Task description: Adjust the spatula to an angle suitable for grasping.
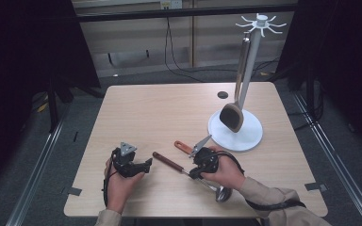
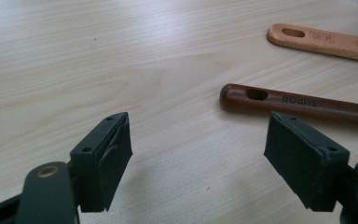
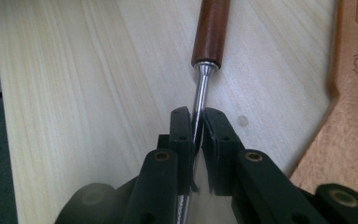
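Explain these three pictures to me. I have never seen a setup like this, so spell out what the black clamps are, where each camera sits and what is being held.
A person sits at a wooden table with a hand-held two-jaw clamp in each hand. The high view looks down from above; the other two cameras ride on the clamps and look along their black jaws.

The left gripper is open over bare wood, holding nothing. The right gripper is shut on the metal shaft of a ladle, just below its dark wooden handle. The ladle lies flat on the table, its bowl near the person.

Beside it lies a lighter wooden utensil; its far end is hidden by the right hand. Farther back stands a white rack with a dark spatula hanging from it.
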Demonstrator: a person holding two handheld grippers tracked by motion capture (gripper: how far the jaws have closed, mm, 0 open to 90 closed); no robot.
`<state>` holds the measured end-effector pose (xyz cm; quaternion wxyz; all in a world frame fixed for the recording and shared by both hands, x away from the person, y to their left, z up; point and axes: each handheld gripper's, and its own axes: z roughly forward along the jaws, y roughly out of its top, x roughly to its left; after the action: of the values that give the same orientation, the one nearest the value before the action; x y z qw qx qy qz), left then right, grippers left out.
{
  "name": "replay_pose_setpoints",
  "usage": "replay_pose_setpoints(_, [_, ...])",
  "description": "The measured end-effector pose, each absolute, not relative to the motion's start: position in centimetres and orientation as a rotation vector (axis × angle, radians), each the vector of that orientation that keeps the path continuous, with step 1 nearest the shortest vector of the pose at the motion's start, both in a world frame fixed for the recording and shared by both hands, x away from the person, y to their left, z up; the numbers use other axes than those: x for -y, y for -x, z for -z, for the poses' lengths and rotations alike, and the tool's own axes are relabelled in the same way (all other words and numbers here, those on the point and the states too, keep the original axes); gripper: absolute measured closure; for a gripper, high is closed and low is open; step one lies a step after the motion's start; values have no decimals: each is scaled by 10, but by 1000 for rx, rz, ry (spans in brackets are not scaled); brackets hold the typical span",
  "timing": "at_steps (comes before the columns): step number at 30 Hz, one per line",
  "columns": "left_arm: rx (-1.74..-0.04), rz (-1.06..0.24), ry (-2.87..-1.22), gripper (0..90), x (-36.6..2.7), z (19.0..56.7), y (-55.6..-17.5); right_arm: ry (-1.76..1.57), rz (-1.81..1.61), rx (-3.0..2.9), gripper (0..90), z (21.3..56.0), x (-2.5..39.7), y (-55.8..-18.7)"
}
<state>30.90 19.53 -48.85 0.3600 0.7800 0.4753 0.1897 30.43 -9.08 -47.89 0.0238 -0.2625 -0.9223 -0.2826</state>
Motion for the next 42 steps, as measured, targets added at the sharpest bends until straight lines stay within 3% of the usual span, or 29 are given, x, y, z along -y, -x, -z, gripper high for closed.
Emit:
replay_pose_setpoints(14, [-1183, -470, -2023, 228, -183, 487, -318, 799, 785, 2865, 842, 474, 132, -295])
replay_pose_setpoints(16, [-1181, -471, -2032, 228, -183, 487, -319, 827, 796, 2859, 832, 473, 134, -294])
replay_pose_setpoints(18, [-1180, -467, -2029, 230, -182, 488, -320, 868, 808, 2854, 759, 471, 138, -295])
replay_pose_setpoints(33, [-1224, -488, -2001, 231, -197, 487, -311, 893, 698, 2921, 779, 472, 105, -301])
replay_pose_setpoints(36, [-1239, -496, -1994, 231, -201, 487, -308, 916, 626, 2935, 836, 474, 99, -302])
replay_pose_setpoints(42, [-1239, -496, -2001, 231, -202, 487, -307, 928, 647, 2946, 861, 474, 97, -301])
